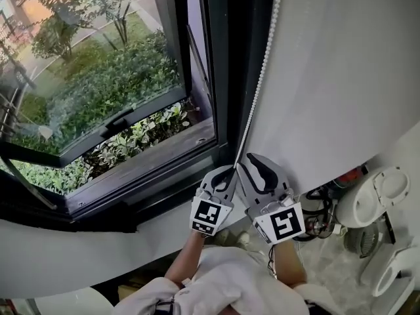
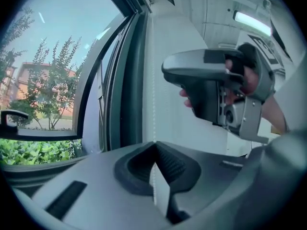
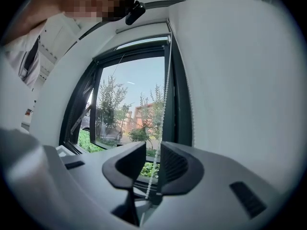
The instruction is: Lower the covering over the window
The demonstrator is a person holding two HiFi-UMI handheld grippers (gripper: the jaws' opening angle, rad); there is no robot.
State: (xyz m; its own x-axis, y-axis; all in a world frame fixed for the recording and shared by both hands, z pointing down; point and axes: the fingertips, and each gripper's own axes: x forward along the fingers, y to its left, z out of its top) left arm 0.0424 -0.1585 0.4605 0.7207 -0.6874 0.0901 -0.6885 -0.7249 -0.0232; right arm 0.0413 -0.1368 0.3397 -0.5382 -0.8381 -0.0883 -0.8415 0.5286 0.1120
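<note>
Head view: the white roller blind (image 1: 341,77) is hanging right of the dark window frame (image 1: 223,77). Its bead chain (image 1: 262,77) is running down to the left gripper (image 1: 225,174) and right gripper (image 1: 254,168), which are side by side.

Left gripper view: the jaws are pinching the chain, fully closed.

Right gripper view: the jaws are standing apart, with the chain passing unclamped between them.

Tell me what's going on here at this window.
A person is working a bead chain beside an open window, with a gripper in each hand. The left gripper is shut on the bead chain. The right gripper is open, with the chain running unclamped between its jaws. The glass shows uncovered, so nothing is lowered over it yet.
</note>
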